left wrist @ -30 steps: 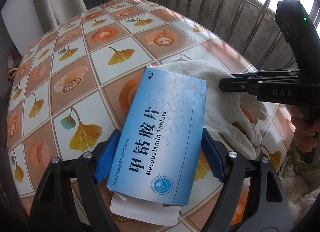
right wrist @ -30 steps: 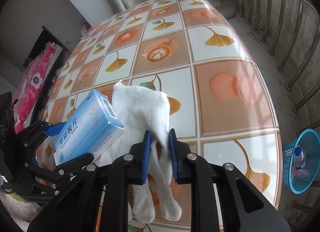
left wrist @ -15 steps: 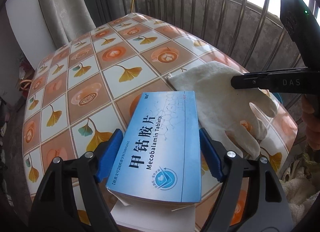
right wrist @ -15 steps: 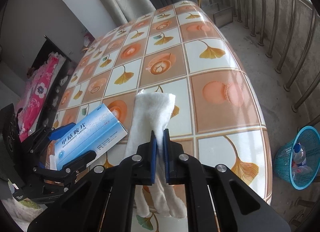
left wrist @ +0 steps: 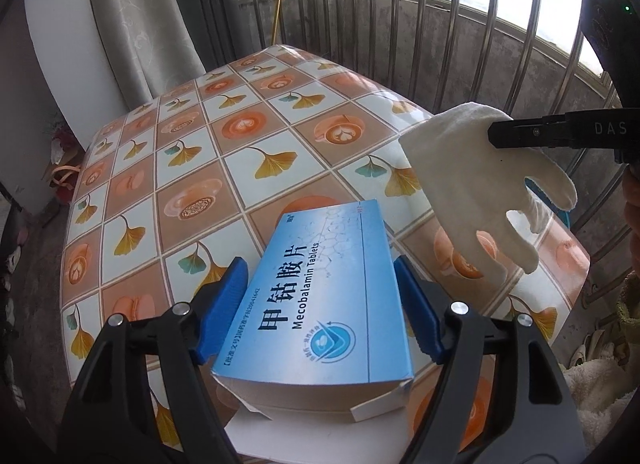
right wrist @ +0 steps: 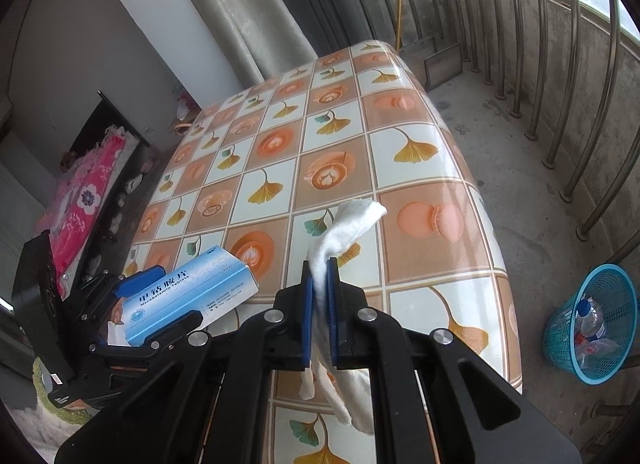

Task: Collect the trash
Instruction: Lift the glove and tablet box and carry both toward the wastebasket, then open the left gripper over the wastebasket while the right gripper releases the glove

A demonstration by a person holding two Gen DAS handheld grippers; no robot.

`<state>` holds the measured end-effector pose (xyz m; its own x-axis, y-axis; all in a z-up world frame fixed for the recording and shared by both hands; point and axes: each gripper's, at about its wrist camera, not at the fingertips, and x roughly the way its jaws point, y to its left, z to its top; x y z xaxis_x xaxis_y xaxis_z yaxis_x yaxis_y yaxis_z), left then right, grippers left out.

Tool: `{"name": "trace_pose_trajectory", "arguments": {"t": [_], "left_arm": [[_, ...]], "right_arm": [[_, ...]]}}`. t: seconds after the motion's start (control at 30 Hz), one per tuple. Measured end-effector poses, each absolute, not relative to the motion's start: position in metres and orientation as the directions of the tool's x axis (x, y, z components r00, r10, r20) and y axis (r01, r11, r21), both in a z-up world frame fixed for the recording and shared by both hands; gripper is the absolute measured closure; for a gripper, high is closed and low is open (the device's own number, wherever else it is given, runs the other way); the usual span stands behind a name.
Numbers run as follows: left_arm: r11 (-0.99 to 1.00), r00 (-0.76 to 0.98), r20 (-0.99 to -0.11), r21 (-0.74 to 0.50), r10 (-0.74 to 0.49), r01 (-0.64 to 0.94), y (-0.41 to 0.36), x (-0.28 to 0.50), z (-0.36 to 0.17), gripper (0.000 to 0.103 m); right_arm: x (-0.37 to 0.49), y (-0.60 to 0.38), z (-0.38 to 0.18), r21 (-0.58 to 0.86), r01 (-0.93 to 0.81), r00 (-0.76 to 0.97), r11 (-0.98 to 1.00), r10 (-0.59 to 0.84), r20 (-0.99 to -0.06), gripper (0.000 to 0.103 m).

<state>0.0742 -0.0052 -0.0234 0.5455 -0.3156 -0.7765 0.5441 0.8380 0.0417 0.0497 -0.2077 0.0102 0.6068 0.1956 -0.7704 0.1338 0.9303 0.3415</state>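
Both grippers have risen since a second ago, carrying their loads off the patterned table (left wrist: 248, 183): the left gripper (left wrist: 320, 312) clamps the blue tablet box (left wrist: 320, 296) across its width between wide-set blue pads, and the white glove (right wrist: 344, 232) now hangs clear of the cloth. Beside it, the right gripper (right wrist: 320, 304) pinches that glove with jaws nearly together, fingers of the glove dangling below. Farther off, on the floor by the railing (right wrist: 560, 83), stands a blue basket (right wrist: 592, 328) with a bottle inside.
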Motion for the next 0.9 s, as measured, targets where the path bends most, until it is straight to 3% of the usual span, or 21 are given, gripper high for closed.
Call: {"name": "trace_pose_trajectory", "arguments": {"t": [0.3, 0.5, 0.73, 0.9], "left_arm": [[0.833, 0.570, -0.749, 0.046, -0.336, 0.551, -0.011, 0.068, -0.007, 0.033], [0.794, 0.548, -0.728, 0.009, -0.411, 0.608, -0.038, 0.074, 0.011, 0.033], [0.677, 0.439, -0.707, -0.076, -0.555, 0.732, -0.112, 0.092, 0.036, 0.033], [0.552, 0.258, -0.724, -0.200, -0.640, 0.809, -0.196, 0.108, 0.039, 0.033]], "right_arm": [[0.026, -0.231, 0.041, 0.340, 0.172, 0.679, 0.925, 0.138, -0.721, 0.096], [-0.007, -0.276, 0.066, 0.337, 0.281, 0.739, 0.899, 0.022, -0.674, 0.096], [-0.067, -0.351, 0.082, 0.338, 0.493, 0.747, 0.802, -0.192, -0.636, 0.096], [-0.112, -0.408, 0.068, 0.340, 0.659, 0.681, 0.671, -0.341, -0.648, 0.096]]}}
